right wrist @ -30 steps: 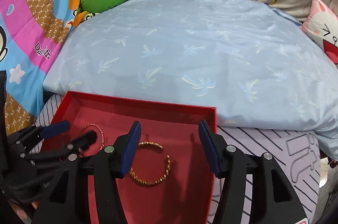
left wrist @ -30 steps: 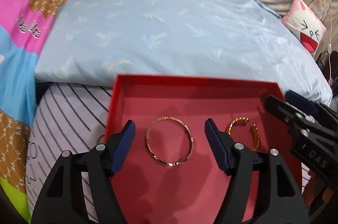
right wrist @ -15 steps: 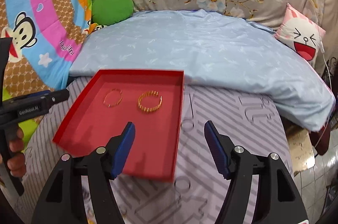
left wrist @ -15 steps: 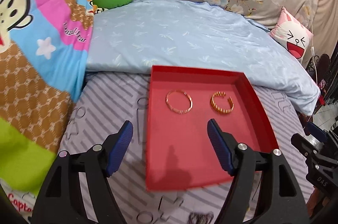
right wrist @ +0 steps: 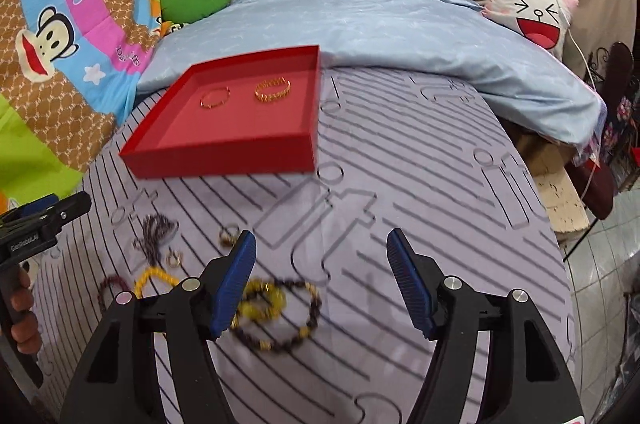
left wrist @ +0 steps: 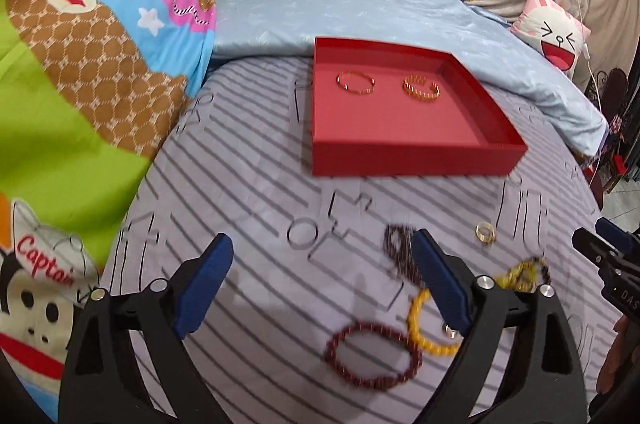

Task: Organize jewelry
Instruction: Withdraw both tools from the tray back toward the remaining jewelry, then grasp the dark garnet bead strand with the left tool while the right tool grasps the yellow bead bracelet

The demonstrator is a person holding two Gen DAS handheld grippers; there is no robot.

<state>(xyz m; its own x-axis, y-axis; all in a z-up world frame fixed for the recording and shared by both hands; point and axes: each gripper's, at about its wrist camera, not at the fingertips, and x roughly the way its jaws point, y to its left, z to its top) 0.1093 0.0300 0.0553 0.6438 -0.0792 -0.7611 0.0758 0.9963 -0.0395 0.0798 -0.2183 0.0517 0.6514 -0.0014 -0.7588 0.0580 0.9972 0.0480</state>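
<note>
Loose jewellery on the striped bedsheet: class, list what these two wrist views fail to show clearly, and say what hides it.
- Yellow bead bracelet, left wrist view: partly behind the left gripper's right finger.
- Dark beaded strand, left wrist view: motion-blurred, its shape unclear.
- Dark and yellow bead bracelet, right wrist view: blurred, left part behind the right gripper's finger.
- Small ring, right wrist view: too small to make out.
</note>
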